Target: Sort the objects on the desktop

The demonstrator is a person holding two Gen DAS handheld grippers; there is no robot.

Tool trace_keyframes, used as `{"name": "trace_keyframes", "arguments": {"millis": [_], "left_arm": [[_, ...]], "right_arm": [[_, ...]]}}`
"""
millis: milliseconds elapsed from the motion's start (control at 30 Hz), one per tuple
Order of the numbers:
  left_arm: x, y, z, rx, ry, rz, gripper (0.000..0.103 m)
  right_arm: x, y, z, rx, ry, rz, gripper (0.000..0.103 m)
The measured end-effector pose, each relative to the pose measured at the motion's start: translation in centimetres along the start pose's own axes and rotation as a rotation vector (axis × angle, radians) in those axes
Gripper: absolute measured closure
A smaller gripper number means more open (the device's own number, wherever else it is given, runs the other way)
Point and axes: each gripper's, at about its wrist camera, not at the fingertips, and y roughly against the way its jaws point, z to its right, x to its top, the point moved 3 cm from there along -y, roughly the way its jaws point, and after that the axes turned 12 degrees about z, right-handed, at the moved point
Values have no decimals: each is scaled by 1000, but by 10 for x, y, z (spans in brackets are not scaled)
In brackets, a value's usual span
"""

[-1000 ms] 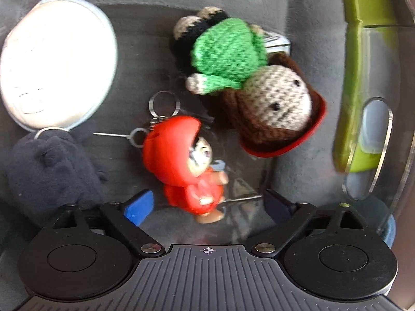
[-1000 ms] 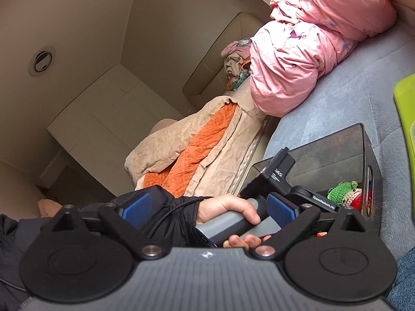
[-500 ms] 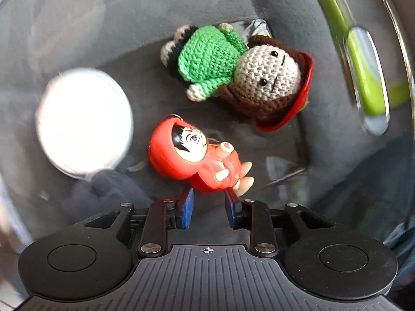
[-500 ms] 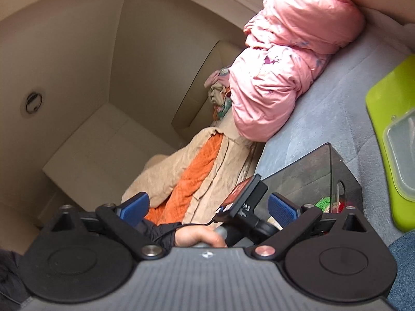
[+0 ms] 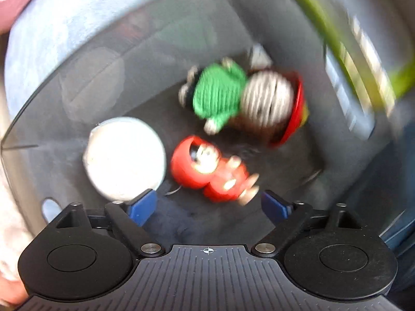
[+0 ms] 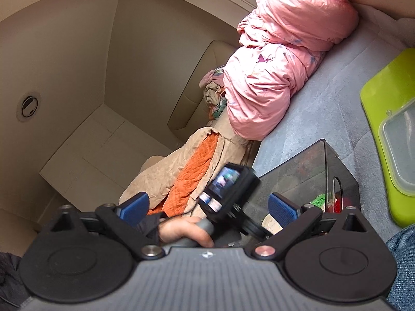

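In the dark bin (image 5: 77, 83): red figure (image 5: 207, 168) lies at frame centre, beside the white pouch (image 5: 124, 158).
Left gripper (image 5: 208, 204): jaws just opened wide, nothing between them.
Right gripper (image 6: 207, 204): wide, empty.
Advice: lift straight, avoid the crochet doll (image 5: 241, 98).

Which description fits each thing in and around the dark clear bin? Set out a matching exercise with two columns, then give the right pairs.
Things:
1. crocheted doll
2. hooded figure
3. round pouch
4. left gripper

Descriptions:
A. white, lying in the bin
B. open, nothing between its jaws
C. green knitted body
D. red, lying beside the pouch

Pairs: 1-C, 2-D, 3-A, 4-B
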Motion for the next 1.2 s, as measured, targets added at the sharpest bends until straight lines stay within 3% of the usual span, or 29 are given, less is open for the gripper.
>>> {"name": "trace_keyframes", "arguments": {"millis": [167,200,367,467,500,533,633,667,767,900,1033,1100,1200], "left_arm": [[8,-34,-26,-342,550,-27,9],[12,-48,-31,-374,632,-33,9],[9,-82,-37,-383,843,9,9],[10,-89,-37,-374,896,43,11],[13,-86,-35,-370,882,53,19],[17,-81,-32,-370,850,65,35],[26,-60,-28,-285,760,97,36],[25,-57,-31,-294,782,110,36],[11,-64,-46,-440,1001,117,36],[-9,-84,-60,-570,1211,105,36],[-25,-104,-64,-743,1374,51,27],[-21,-90,-65,-752,1336,12,6],[-2,-55,-69,-672,1093,4,4]], "right_arm": [[-1,-3,1,-4,-7,2,4],[-1,-4,0,-4,-5,2,4],[-4,-5,0,-11,-2,-4,4],[-6,-6,1,-26,0,-10,4],[-6,-6,1,-29,0,-10,4],[-6,-5,2,-31,-1,-9,4],[-5,-3,2,-33,-5,-3,4],[-4,-3,3,-33,-8,1,4],[-4,-3,4,-30,-21,4,3],[-6,-5,4,-31,-17,-7,3],[-6,-6,4,-28,-15,-13,3],[-6,-6,4,-31,-15,-18,3],[-6,-5,4,-32,-18,-15,3]]}}
